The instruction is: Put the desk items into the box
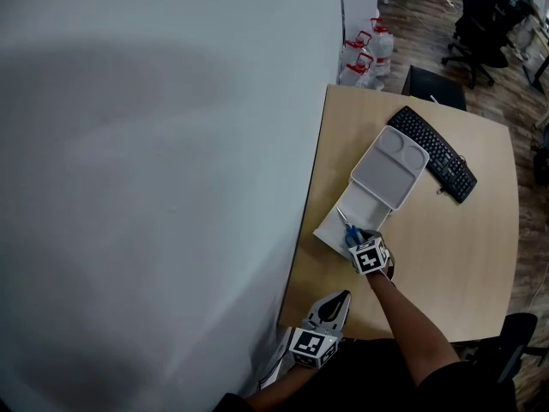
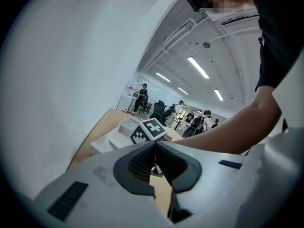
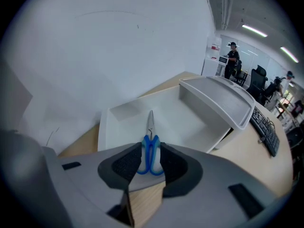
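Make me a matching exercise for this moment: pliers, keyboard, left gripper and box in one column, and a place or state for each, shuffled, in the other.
Things:
1. blue-handled pliers
2. keyboard
3. left gripper
4. box

Places or states:
a. jaws together, near the desk's front edge
b. lid open
c. between the right gripper's jaws
d. on the desk, beyond the lid

Pairs: 1-c; 2-d; 3-a; 4-b

A light wooden desk (image 1: 446, 256) carries an open white box (image 1: 367, 197) and a black keyboard (image 1: 436, 151), perhaps touching its lid.
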A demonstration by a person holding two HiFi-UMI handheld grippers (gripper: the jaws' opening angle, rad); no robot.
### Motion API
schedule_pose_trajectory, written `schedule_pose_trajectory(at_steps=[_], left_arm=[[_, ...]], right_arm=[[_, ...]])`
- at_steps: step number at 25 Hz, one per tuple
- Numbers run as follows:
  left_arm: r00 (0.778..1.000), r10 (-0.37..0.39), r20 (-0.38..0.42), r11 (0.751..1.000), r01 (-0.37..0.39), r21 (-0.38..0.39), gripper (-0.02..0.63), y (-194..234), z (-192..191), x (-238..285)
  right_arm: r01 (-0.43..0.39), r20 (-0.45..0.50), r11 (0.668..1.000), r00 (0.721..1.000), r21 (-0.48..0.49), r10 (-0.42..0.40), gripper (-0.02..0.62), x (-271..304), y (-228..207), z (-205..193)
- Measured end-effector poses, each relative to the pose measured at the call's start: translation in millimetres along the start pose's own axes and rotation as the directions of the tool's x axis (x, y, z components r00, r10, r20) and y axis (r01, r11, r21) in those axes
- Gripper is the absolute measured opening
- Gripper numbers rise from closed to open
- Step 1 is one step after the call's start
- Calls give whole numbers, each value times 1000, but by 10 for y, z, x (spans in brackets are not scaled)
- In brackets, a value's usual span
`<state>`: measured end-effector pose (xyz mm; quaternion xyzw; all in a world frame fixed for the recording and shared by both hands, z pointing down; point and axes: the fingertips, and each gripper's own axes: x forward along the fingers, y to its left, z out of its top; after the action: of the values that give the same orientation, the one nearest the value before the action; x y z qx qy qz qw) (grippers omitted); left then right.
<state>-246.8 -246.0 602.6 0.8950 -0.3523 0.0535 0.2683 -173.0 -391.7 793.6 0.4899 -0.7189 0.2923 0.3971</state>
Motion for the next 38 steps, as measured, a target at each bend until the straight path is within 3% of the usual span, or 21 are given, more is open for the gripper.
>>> schedule_pose_trajectory(at_steps=[9,14,18,22,28,38], left_arm=[[1000,-7,-8,1000,7,-1,15,-24,-4,29],[999,26,25,1000,-26,6,15,-30,116,56],[998,42,55,999,-43,29,15,-219,240,82],[999,23,26,998,-25,54,15,-568,212,187],[998,-57,8,993,56,105,14,-1364,229,457],[997,-69,37,980,61,189,14,-2677,149,886]], right_arm=[[-72,119,991,991,113,59,181,-430,-101,108],[-99,203,988,976,118,74,173,-900,-191,148],[-124,288,983,954,133,81,160,-1387,-302,143],[-134,367,983,927,125,79,138,-1940,-467,28],[-103,453,971,891,217,-7,77,-2856,-981,-527],[37,539,963,822,269,-182,64,-4341,-1843,-1764]])
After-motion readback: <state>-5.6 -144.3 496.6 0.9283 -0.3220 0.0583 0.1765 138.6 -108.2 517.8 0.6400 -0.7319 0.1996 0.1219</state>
